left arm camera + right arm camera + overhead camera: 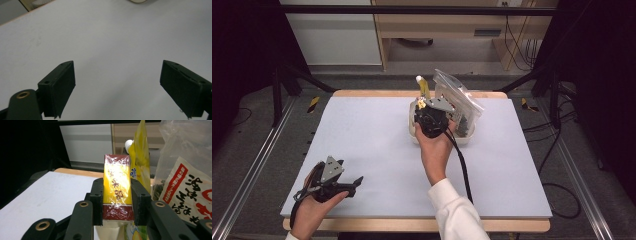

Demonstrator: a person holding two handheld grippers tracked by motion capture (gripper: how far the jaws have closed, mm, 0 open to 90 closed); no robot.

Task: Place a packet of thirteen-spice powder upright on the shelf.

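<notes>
A tall box [117,182], yellow with dark red bands and wrapped in shiny film, stands upright between the jaws of my right gripper [117,195], which is shut on its two sides. In the high view this gripper [426,104] hovers over the left part of a white tub [464,140] at the table's far middle, with the hand behind it. My left gripper [355,184] rests low near the front left corner. Its jaws [117,85] stand wide open over bare table, with nothing between them.
A yellow pouch [140,152] with a white cap and a clear bag holding a red-and-white printed packet [185,185] stand in the tub to the right of the box. A pale grey mat [362,130] covers the table. Black frame bars flank both sides.
</notes>
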